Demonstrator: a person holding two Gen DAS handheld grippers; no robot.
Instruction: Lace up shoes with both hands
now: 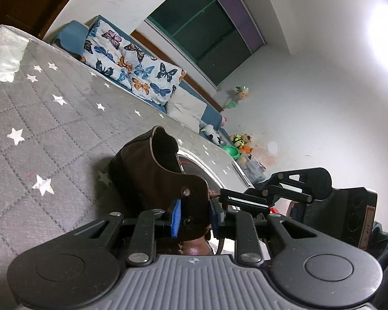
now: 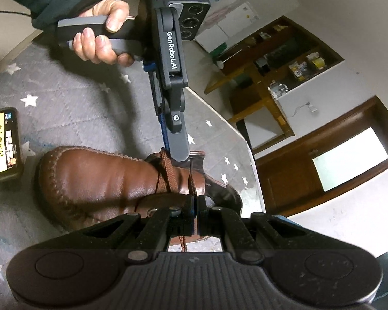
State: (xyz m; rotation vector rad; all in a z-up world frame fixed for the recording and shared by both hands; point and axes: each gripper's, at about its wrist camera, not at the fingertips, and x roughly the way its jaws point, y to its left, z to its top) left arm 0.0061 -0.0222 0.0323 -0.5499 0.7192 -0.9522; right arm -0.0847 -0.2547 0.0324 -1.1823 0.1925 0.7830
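Brown cord runs straight into the right gripper (image 2: 195, 202), whose black jaws are pressed together on the shoelace (image 2: 191, 178) just above the shoe's instep. The left gripper (image 1: 194, 217), seen from its own camera, has its blue pads (image 1: 176, 218) clamped on the leather eyelet flap (image 1: 194, 193) at the shoe's opening; from the right wrist view it comes down on the far side of the shoe, held by the person's left hand (image 2: 102, 33).

The brown leather shoe (image 2: 101, 180) sits on the grey star-patterned table cover (image 2: 72, 108), toe pointing toward a phone (image 2: 2, 144) lying just beside it.

The lace looks thin, limp and a little slippery, so I'd take it near its free end and keep it taut. The leather seems stiff enough to hold by the flap beside an eyelet (image 1: 185, 191) without collapsing, though the light shoe could slide on the cover.
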